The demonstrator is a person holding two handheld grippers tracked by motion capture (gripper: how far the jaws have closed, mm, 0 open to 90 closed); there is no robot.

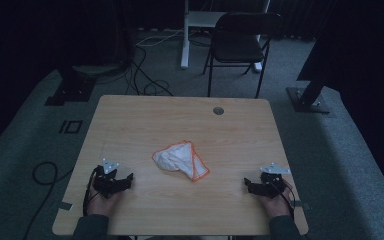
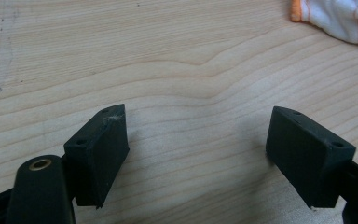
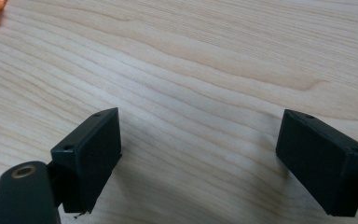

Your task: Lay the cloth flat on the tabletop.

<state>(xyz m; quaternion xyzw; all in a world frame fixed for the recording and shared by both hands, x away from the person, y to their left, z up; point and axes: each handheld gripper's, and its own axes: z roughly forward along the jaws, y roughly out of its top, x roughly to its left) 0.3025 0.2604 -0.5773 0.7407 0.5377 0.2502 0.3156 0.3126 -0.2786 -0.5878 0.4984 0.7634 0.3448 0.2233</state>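
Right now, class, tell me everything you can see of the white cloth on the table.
The white cloth looks like soft fabric with an orange stitched edge. It lies crumpled and partly folded near the middle of the wooden table, one hemmed corner pointing toward the person's right. It rests on the tabletop alone. Both grippers sit apart from it, nearer the person, and nothing else touches it.

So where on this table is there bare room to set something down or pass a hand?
Nearly everywhere. The table is bare along its far edge up to the round hole, and on both sides of the crumpled cloth at the middle. The near strip between the left tool and right tool is free too. Only the centre is taken.
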